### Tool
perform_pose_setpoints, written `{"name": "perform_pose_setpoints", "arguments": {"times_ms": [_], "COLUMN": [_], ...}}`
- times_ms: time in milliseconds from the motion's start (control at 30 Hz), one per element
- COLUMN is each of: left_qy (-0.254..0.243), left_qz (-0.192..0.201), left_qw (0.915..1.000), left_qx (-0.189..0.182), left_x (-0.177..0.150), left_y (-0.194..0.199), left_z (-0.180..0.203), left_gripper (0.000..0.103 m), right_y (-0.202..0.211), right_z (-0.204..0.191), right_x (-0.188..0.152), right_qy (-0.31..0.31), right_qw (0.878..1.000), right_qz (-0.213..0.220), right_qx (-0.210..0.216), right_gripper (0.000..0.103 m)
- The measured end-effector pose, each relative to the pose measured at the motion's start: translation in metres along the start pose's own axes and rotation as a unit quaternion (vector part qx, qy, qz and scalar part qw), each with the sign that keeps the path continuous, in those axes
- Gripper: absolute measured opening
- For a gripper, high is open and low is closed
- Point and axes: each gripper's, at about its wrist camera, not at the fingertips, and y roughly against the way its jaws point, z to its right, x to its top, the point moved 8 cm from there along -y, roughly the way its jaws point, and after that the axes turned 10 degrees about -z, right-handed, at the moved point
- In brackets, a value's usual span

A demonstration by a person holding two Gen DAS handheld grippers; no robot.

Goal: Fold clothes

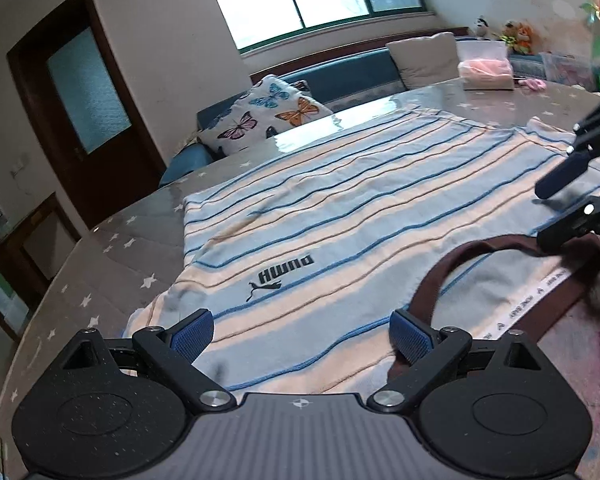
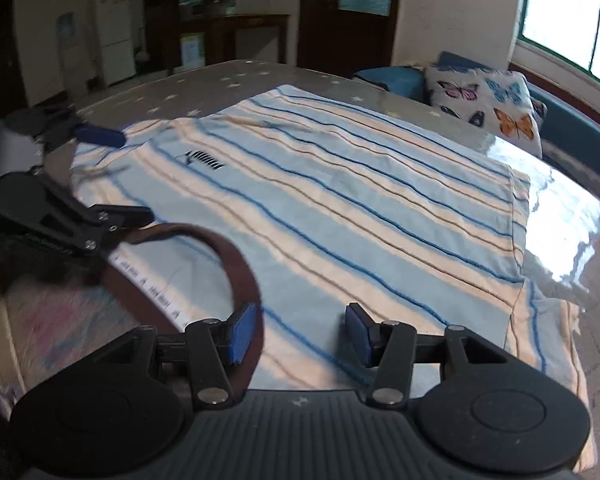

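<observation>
Pale blue and cream striped knit shirt (image 1: 340,208) w/ thin blue and brown lines lies spread flat, front up, on the round desk (image 1: 112,248) w/ grey star-print cover; dark brown ribbed collar (image 1: 452,264) at the near edge, hem at the far side toward the butterfly-print cushion (image 1: 268,116) on the blue sofa. Flat layout = ready for a first fold, nothing folded yet afaict. My left claw (image 1: 300,338) sits low at the near edge, just left of the collar, over the shoulder area; wide open, blue pads well apart, holding nothing. My right claw (image 2: 302,336) mirrors it just right of the collar; also open, somewhat narrower, empty, its left pad near/over the collar band, contact not clear. Both are at the neck end bc that's the natural pinch line: grab both shoulders, then carry the top edge toward the hem, or take each side inward. Black logo print (image 2: 204,160) is on the chest on the left side, so the front faces up. Right sleeve (image 2: 548,336) drapes toward the desk edge, may drag on a lift. Judgement: pre-grasp stage, fabric looks thick and soft, should pinch easily but could bunch if I close on one layer only.
</observation>
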Motion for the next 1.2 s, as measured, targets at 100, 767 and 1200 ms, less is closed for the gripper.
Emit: {"name": "perform_pose_setpoints", "arguments": {"times_ms": [100,767,1200], "left_qy": [0.008,-0.04,-0.018], "left_qz": [0.018,0.021,0.04], "left_qw": [0.9998,0.9987,0.9983], "left_qx": [0.008,-0.023,-0.038], "left_x": [0.017,0.028,0.064], "left_y": [0.004,-0.008,-0.006], "left_z": [-0.002,0.054,0.069], "left_gripper": [0.097,0.097,0.1], "right_y": [0.004,0.007,0.058], "right_z": [0.002,-0.003,0.053], "right_x": [0.009,-0.011,-0.042], "right_qy": [-0.007,-0.048,-0.146], "right_qw": [1.0,0.998,0.987], "right_qz": [0.022,0.029,0.061], "right_qx": [0.0,0.027,-0.005], "right_gripper": [0.051,0.055,0.055]}}
